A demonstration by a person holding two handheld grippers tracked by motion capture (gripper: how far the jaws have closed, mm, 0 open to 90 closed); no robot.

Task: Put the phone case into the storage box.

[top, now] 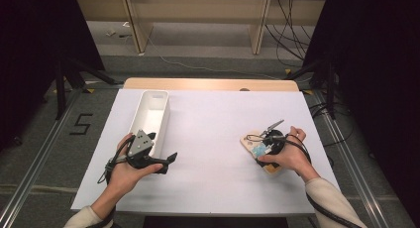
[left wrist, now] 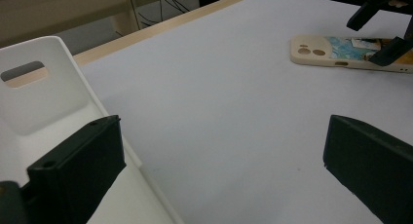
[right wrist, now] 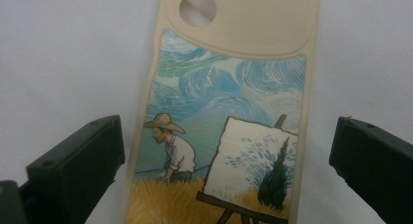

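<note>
High view: the phone case lies flat on the table's white sheet, under the right gripper; left gripper view: the left gripper gapes empty beside the white bin; right gripper view: spread jaws straddle the case without touching.

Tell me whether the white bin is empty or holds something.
Empty, as far as visible: the white bin shows a bare floor in the high view; its near end sits behind the left gripper.

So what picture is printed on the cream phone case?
A painter in a straw hat at an easel under swirling blue sky; right gripper view.
</note>
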